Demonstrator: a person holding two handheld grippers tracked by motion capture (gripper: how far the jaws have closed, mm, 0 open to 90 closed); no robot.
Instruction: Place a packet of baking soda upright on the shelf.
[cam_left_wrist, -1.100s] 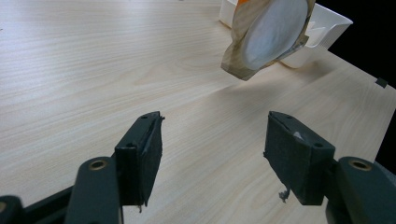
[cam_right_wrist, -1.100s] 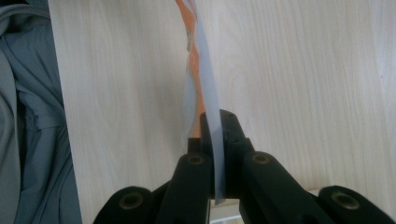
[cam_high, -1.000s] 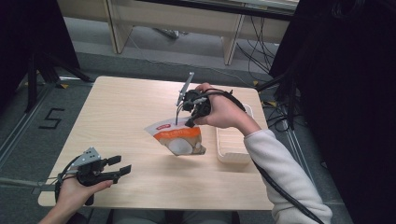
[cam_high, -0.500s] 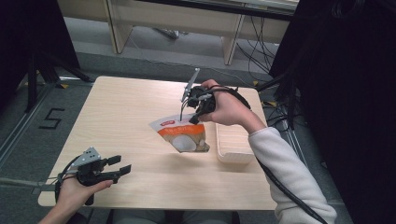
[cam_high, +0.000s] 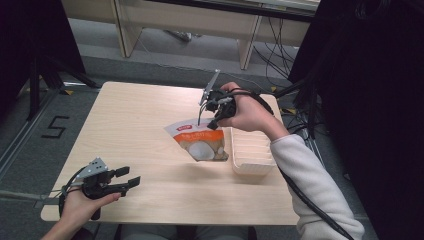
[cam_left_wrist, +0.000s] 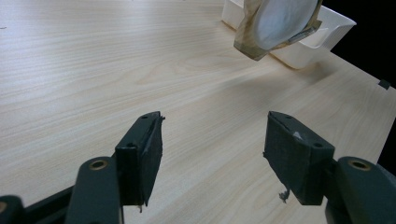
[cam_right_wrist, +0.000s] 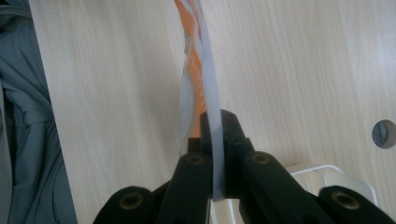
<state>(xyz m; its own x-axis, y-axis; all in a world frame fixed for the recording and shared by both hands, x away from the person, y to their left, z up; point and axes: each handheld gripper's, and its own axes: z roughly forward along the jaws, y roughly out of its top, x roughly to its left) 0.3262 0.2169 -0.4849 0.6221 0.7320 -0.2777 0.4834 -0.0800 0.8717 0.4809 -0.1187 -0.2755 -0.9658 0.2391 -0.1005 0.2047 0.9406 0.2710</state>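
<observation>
High view: light wooden bench (cam_high: 140, 125) spans the frame, grey floor around it. A person's right arm in a pale sleeve (cam_high: 312, 180) reaches in from the lower right; the left hand (cam_high: 77, 207) sits at the near left corner of the bench.

White ribbed tray (cam_high: 251, 152) lies on the bench's right part, just beside the pouch. The orange-and-white snack pouch (cam_high: 202, 142) hangs by its top edge from the right gripper (cam_high: 216, 117), near the bench centre and left of the tray. Whether its bottom touches the bench cannot be told here.

Left gripper view: looks low across the bench and shows the pouch (cam_left_wrist: 278, 23) from below, its lower corner clear of the wood, with the tray (cam_left_wrist: 322, 37) behind it. The left gripper (cam_left_wrist: 212, 154) stands released, jaws wide apart, nothing between them.

Right gripper view: looks down along the pouch (cam_right_wrist: 198, 70), edge-on. The right gripper (cam_right_wrist: 212, 140) is clenched on the pouch's thin top seam, pads pressed on both sides. A corner of the tray (cam_right_wrist: 345, 179) shows at lower right, and a small round plug (cam_right_wrist: 385, 134) set in the bench at the right edge.
</observation>
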